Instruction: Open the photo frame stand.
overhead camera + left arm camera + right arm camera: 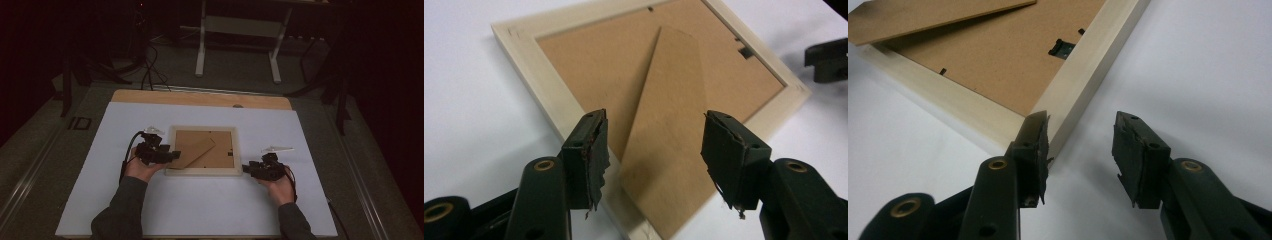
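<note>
Left gripper [654, 145]: hovering released over the frame's [529, 65] brown easel flap [669, 130].
Right gripper [1080, 150]: sitting unclenched at pale wooden corner, showing metal clip [1062, 48].

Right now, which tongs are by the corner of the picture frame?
The right tongs. They sit open at the near right corner of the picture frame, one jaw beside it. The left tongs hover open over the frame's left edge and the brown stand flap.

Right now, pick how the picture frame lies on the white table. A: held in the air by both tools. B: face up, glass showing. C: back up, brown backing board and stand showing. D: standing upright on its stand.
C: the picture frame lies flat, brown backing board and stand upward.
</note>
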A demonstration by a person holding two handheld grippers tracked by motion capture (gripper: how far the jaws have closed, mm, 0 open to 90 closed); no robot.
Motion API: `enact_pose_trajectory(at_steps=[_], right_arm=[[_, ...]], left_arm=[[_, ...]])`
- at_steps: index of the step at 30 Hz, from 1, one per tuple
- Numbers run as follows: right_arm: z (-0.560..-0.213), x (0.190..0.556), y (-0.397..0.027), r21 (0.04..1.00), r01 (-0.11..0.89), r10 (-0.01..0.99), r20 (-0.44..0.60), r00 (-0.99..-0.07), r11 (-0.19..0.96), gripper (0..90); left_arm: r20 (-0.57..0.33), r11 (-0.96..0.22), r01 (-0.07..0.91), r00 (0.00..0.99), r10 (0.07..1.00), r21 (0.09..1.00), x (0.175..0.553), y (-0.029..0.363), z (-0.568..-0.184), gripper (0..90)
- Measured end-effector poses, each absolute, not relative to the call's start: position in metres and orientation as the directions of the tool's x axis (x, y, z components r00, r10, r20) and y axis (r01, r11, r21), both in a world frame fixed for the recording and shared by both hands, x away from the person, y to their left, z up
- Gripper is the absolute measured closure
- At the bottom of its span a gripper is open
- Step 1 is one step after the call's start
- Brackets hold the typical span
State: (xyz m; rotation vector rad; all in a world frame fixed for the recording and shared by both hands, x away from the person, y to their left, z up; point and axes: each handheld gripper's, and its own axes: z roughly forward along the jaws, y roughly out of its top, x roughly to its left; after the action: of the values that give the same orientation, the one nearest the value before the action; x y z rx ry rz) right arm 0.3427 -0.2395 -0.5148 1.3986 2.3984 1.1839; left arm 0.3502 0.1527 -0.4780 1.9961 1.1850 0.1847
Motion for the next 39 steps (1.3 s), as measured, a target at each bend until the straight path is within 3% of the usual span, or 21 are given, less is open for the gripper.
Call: enact_pose_trajectory(at_steps=[10,27,39], right_arm=[[-0.517,0.342,-0.238,0.672,0.69,0.777,0.272,-0.567,0.269,56.6],[-0.518,0.343,-0.239,0.667,0.693,0.773,0.276,-0.572,0.274,55.5],[-0.518,0.343,-0.239,0.666,0.695,0.774,0.278,-0.569,0.272,55.3]], left_arm=[[-0.254,-0.331,0.657,0.631,0.733,0.678,0.372,0.14,-0.478,43.8],[-0.269,-0.415,0.688,0.657,0.704,0.595,0.398,0.113,-0.493,32.2],[-0.271,-0.456,0.699,0.666,0.695,0.551,0.409,0.101,-0.5,32.1]])
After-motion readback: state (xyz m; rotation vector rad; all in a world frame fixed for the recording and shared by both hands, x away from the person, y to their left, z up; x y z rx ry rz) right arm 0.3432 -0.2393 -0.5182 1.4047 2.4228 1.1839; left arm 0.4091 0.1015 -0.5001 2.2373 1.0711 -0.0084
